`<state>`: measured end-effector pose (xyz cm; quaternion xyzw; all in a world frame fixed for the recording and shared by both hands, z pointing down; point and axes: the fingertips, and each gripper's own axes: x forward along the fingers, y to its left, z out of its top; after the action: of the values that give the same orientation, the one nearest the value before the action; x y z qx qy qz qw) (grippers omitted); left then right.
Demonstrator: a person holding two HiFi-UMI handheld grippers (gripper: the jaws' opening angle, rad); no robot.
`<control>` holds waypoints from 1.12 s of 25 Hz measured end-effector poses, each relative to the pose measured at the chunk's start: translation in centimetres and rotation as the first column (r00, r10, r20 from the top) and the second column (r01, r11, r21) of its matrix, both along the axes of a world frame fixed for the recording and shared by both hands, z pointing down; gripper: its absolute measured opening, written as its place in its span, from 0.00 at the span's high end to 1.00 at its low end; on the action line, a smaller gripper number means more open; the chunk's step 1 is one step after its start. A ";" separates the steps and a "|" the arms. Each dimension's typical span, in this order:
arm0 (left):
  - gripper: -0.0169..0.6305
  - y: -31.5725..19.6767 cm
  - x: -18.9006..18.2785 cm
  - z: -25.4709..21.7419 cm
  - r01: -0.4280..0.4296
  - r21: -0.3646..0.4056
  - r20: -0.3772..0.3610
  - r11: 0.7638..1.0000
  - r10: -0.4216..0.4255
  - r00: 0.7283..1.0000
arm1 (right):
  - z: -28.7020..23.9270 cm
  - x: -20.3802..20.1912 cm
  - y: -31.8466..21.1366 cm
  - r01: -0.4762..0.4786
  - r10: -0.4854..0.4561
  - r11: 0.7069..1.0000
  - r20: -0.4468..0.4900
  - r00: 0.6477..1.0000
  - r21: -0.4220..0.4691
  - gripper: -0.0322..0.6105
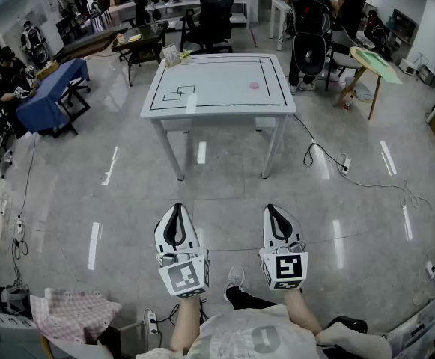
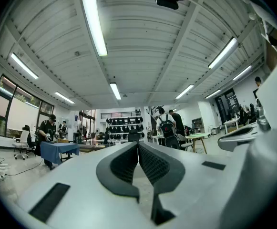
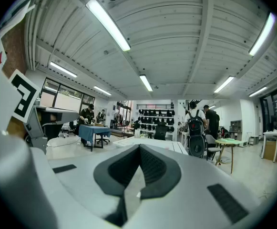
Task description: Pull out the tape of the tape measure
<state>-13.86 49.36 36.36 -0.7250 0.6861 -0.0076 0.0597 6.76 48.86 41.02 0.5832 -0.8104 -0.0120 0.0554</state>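
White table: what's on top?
The white table holds a small pink round object right of centre and an item at its far left corner, too small to identify. Nothing covers the top.

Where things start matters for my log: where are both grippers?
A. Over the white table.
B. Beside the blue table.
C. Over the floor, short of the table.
C: the head view shows the left gripper and right gripper over the floor, the white table farther ahead.

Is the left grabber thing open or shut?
Shut. On the white-and-black left gripper, the jaws touch at their tips, with nothing between them.
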 end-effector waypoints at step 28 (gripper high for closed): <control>0.93 -13.8 3.3 2.9 -0.120 -0.101 0.022 0.988 0.123 0.992 | 3.8 2.0 -11.2 -0.056 0.064 0.991 0.069 0.996 -0.124 0.90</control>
<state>-10.54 35.54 39.29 -0.7675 0.6384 -0.0481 0.0334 8.81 37.64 44.80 0.6029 -0.7931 0.0602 0.0617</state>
